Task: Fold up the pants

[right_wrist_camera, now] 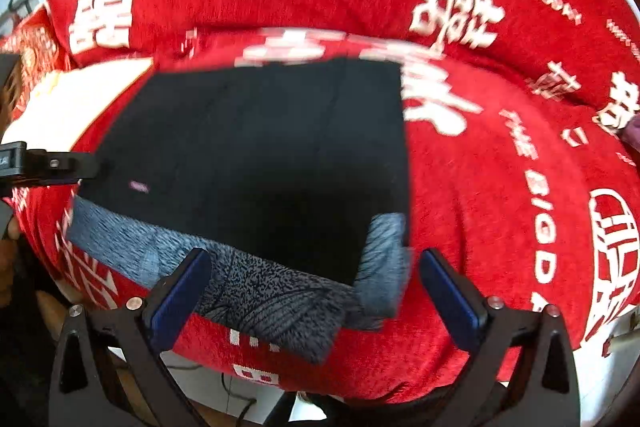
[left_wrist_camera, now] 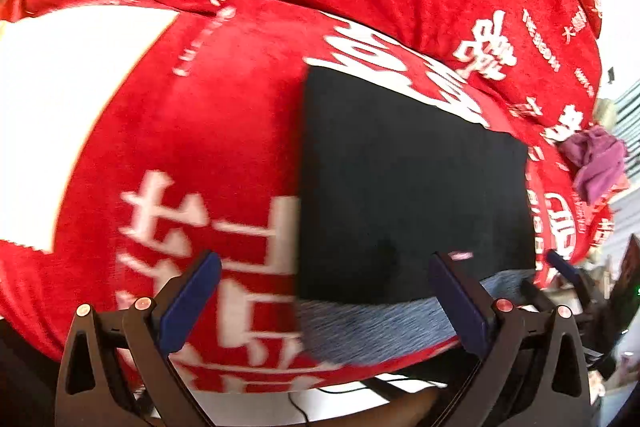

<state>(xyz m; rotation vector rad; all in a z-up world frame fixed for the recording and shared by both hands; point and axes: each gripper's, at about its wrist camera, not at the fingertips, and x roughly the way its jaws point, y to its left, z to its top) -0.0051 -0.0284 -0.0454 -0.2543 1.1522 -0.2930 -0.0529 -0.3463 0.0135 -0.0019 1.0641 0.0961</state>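
Our black folded pants (right_wrist_camera: 256, 155) with the grey speckled waistband (right_wrist_camera: 260, 299) lie flat on the red blanket with white letters (left_wrist_camera: 224, 131). Our left gripper (left_wrist_camera: 324, 303) and right gripper (right_wrist_camera: 316, 299) are spread wide, holding nothing. A bump could flip the fold open.

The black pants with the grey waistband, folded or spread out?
Folded: the black pants form a compact rectangle on the red blanket, no separate legs showing.

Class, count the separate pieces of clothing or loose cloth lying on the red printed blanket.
2. The folded black pants with a grey heathered waistband lie on the red printed blanket, near its front edge. A crumpled purple cloth sits at the blanket's far right edge. Others may lie out of view.
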